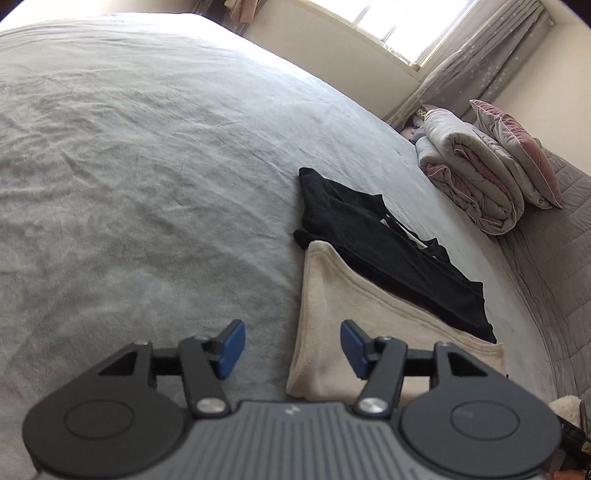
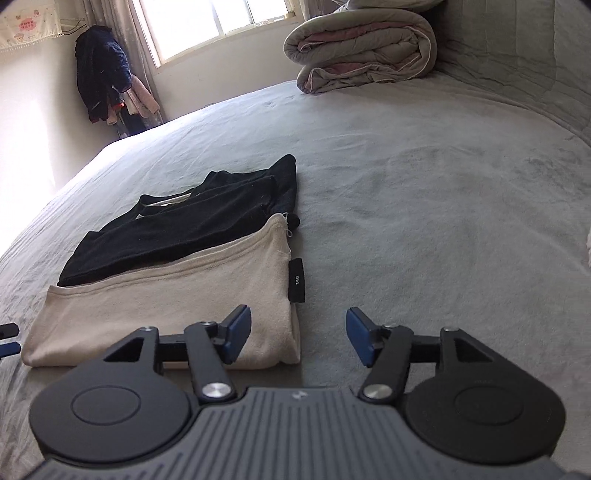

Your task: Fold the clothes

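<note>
Left wrist view first: my left gripper has its jaws spread wide with nothing between them, blue pads hanging over the grey bedsheet. Its right-hand pad sits over the near corner of the folded cream garment, though I can't tell if it's actually touching the cloth. Just past the cream one is the black garment, folded too, its near edge overlapping the cream piece's far edge. Both lie flat on the bed, right of centre. Further back near the head of the bed there's a rolled-up grey and pink duvet with a pink pillow leaning against it. Window and a star-print curtain up top.

Right wrist view: my right gripper is also wide open and holding nothing. Its left-hand pad overlaps the near right corner of the cream garment; the other pad is over bare sheet. From here the cream piece has a small black tag at its right edge, printed 140. The black garment lies behind it, overlapping its far edge. The duvet is at the far end, and some dark clothes hang in the corner by the window. At the far left edge, a bit of my left gripper's fingers pokes in beside the cream piece.
</note>
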